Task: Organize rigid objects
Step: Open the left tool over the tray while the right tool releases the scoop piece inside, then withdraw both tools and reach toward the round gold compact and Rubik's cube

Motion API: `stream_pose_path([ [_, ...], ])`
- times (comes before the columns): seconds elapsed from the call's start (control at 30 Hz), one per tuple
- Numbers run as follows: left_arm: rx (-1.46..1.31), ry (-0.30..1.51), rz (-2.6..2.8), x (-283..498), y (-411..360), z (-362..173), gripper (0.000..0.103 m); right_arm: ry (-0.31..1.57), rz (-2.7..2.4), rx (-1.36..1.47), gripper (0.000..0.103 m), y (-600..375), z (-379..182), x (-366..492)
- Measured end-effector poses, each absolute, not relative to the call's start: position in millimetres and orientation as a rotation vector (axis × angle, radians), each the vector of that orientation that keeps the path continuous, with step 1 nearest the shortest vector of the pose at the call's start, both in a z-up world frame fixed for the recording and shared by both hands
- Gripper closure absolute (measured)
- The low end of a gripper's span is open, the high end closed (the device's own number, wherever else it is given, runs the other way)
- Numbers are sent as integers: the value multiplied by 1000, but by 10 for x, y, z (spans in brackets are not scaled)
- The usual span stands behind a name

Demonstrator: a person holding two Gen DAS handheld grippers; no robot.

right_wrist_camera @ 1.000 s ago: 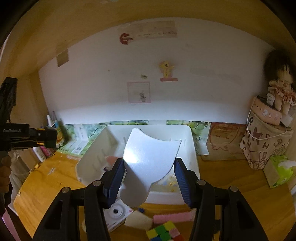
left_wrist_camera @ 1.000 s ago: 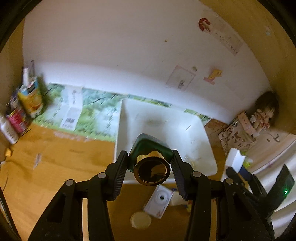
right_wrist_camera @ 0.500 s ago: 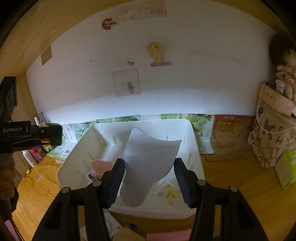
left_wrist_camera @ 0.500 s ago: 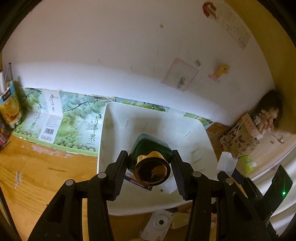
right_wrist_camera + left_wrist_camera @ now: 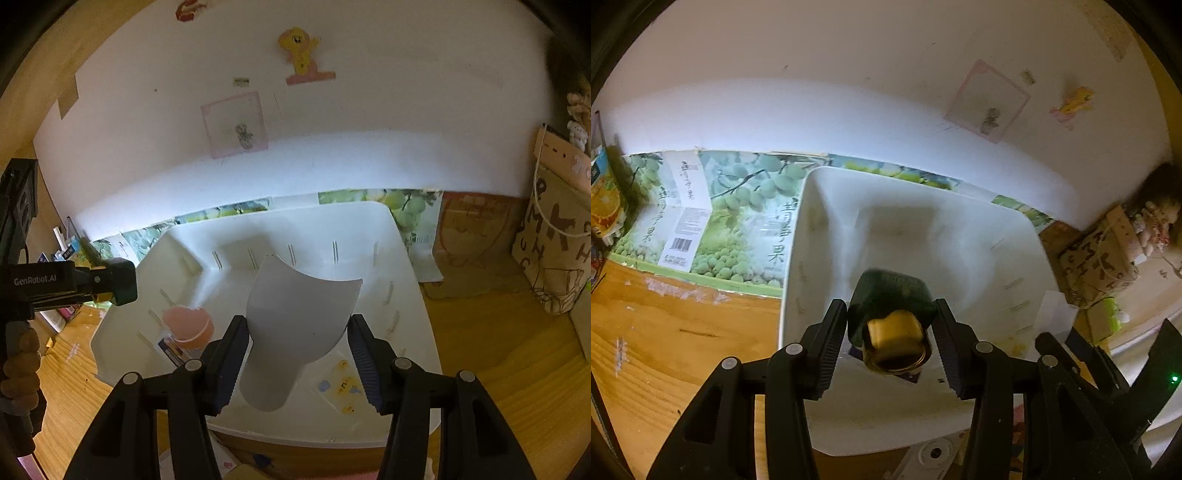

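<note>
My left gripper [image 5: 891, 334] is shut on a dark green bottle with a gold cap [image 5: 894, 325], held above the near part of the white bin [image 5: 798, 236]. In the right wrist view that same gripper [image 5: 110, 282] hangs over the bin's left rim with the green bottle [image 5: 123, 280] in it. My right gripper [image 5: 295, 354] is shut on a curved grey-white plastic scoop [image 5: 295, 317], held over the white bin [image 5: 410, 280]. Inside the bin lie a pink round object [image 5: 188, 326] and a small printed card [image 5: 340, 387].
A green fruit-print carton [image 5: 701, 221] lies flat left of the bin against the wall. A patterned brown bag [image 5: 557, 243] stands on the right. Small items lie on the wooden table in front of the bin, among them a white round-holed card [image 5: 931, 454]. A hand [image 5: 18, 362] grips the left handle.
Both grippers have moved forward and down over the white bin, which now fills more of each view. The bottle and the scoop stay gripped.
</note>
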State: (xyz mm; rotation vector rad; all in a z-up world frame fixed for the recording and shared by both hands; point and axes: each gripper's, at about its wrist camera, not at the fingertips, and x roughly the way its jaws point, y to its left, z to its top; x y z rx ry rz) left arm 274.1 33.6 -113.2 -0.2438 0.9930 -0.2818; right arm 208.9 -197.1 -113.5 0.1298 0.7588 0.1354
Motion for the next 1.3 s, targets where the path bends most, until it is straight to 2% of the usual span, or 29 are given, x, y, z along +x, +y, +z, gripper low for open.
stream_pose_path([
  [0.03,-248,990,-283,2738,340,-1123,47,766,134,129,42,-1973,-1145,2097],
  [0.07,-251,986,-287,2728,337,-1109,36,770,134,131,38,-1977,-1148,2099],
  [0.13,-243,974,-288,2713,319,-1090,27,762,140,134,27,-1976,-1131,2092],
  [0.87,-223,806,-287,2062,311,-426,27,618,99,119,21,-2149,-555,1481],
  [1.3,-234,805,-285,1263,416,-367,27,620,78,112,21,-2122,-458,700],
])
